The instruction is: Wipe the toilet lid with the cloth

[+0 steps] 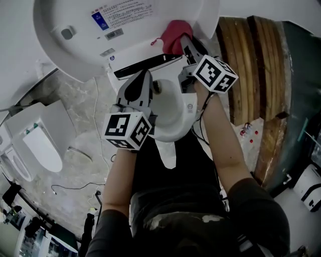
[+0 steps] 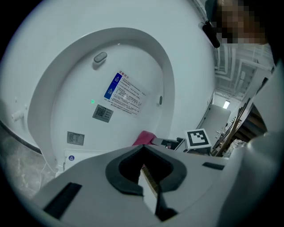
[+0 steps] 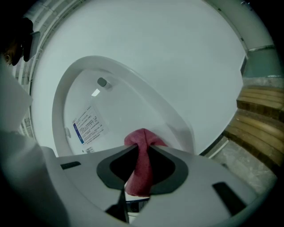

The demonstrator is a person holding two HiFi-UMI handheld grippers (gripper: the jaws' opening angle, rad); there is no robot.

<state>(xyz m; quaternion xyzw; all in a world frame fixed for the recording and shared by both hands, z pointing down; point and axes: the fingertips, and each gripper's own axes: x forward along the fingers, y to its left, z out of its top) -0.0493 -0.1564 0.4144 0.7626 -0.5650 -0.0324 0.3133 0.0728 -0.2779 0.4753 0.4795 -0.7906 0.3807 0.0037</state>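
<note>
– Dark shirt (image 1: 170,201) nearest, with forearms (image 1: 228,145) reaching far. What's at their ends?
– Two grey plastic tools with marker cubes (image 1: 128,130). On the left gripper (image 1: 144,75) the jaws are clenched together with nothing between them. On the right gripper (image 1: 184,39) the jaws are clamped on the cloth (image 1: 173,34).
– What cloth?
– Red, soft and bunched; a fold hangs down through the jaws in the right gripper view. It sits far right, by the lower right edge of the raised lid (image 1: 70,40). Whether it presses on the lid I cannot tell.
– And the lid?
– White, glossy, oval plastic, tilted up, with a printed blue-and-white label (image 1: 120,15) and smaller stickers (image 1: 114,34) on its inner face.
– Any containers?
– One bowl (image 1: 186,113), smooth white ceramic, just near of the lid, between the grippers. Its inside shows plain white.
– Around it?
– Grey veined stone floor (image 1: 83,105), another white toilet (image 1: 40,143) at left, curved wooden slabs (image 1: 251,60) at right.
</note>
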